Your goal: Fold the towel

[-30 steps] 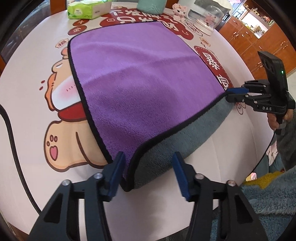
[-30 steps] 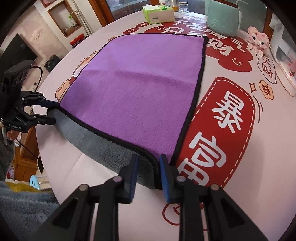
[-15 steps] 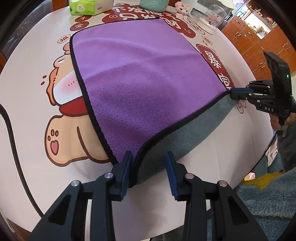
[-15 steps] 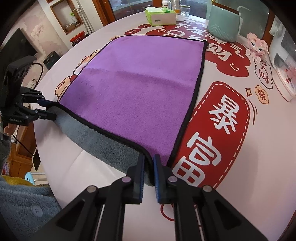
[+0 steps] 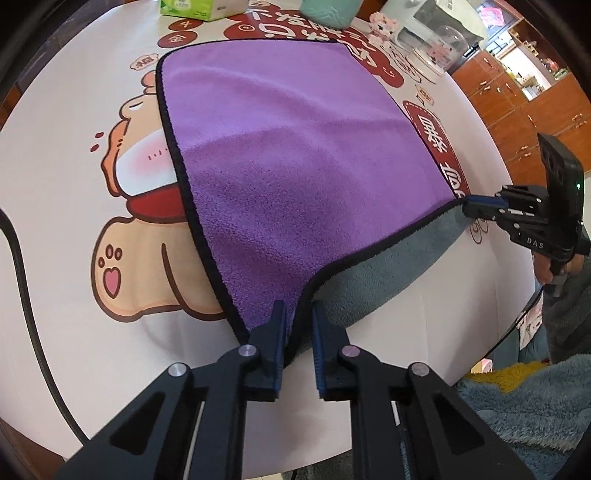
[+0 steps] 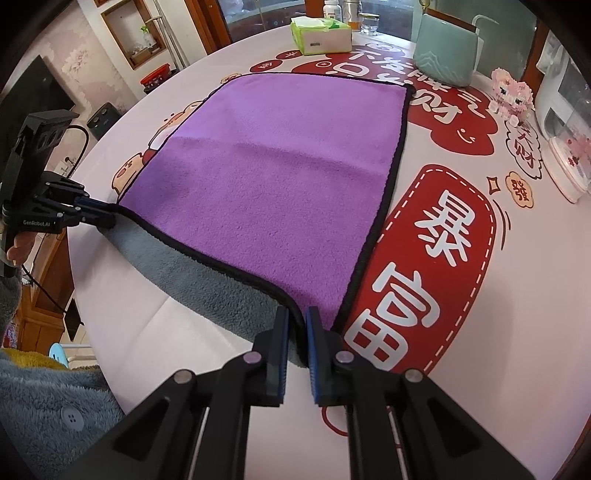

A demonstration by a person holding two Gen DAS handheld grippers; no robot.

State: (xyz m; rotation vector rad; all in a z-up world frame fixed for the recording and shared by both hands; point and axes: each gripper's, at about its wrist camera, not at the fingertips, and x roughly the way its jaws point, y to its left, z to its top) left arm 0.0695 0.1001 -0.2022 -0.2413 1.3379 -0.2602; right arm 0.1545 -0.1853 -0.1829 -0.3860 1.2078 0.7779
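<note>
On the round table (image 5: 55,155): a printed cloth with cartoon figures and red panels of white characters covers it
Towel (image 5: 295,155): purple face up, black-edged, grey underside; spread over the middle of the table; its far part lies flat; its near edge is raised off the cloth so the grey side shows beneath
Left gripper (image 5: 298,314): at the towel's near left corner; blue-padded fingers (image 5: 279,332) clenched on the black hem, purple fabric pinched between them; seen from the right wrist view (image 6: 98,214) its tips meet that same corner
Right gripper (image 6: 296,317): clamped on the near right corner, hem squeezed between the pads; from the left wrist view (image 5: 476,206) it holds the corner just above the table
Far side: tissue box (image 6: 319,35); mint-green container (image 6: 445,55); pink block figure (image 6: 511,94); all apart from the towel
</note>
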